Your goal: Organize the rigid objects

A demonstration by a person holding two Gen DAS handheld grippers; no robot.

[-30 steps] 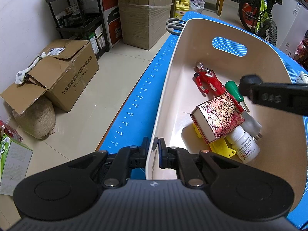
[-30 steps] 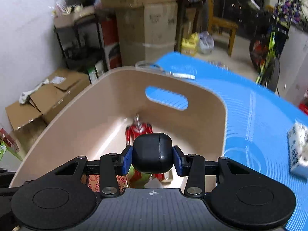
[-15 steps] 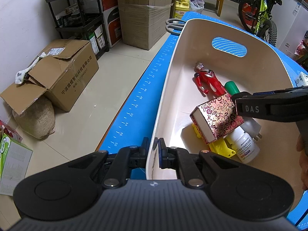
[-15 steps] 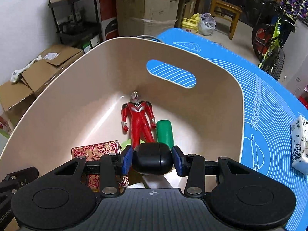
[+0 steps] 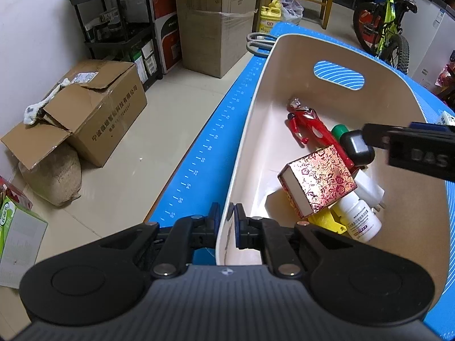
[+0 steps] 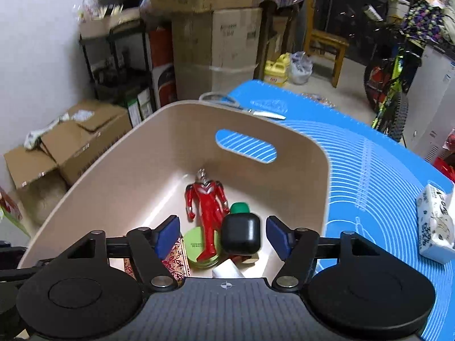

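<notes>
The left gripper (image 5: 226, 221) is clamped on the near rim of the beige bin (image 5: 257, 91), its fingers (image 5: 239, 224) pinching the thin wall from both sides. The bin sits on the blue mat (image 5: 204, 153) covering the tabletop.

Over on the right, the right gripper (image 6: 224, 238) hangs above the bin (image 6: 298, 142) with its blue-padded fingers (image 6: 167, 233) spread wide, touching nothing. The black earbud case (image 6: 241, 234) sits between them but clear of both pads, among the things in the bin; from the left wrist view the case (image 5: 357, 147) is just off the gripper's tip, above the pile.

Inside the bin: a red hero figure (image 6: 206, 201) lying along the floor, a green cap (image 6: 239, 207) beside its legs, a round green tin (image 6: 199, 247) under its feet, a red-and-gold patterned box (image 5: 318, 180) tilted on top of a white pill bottle (image 5: 359, 218) and a yellow piece (image 5: 325, 221).

Scissors (image 6: 227, 103) lie on the mat beyond the bin, and a tissue pack (image 6: 435, 224) rests on the mat to the right.
</notes>
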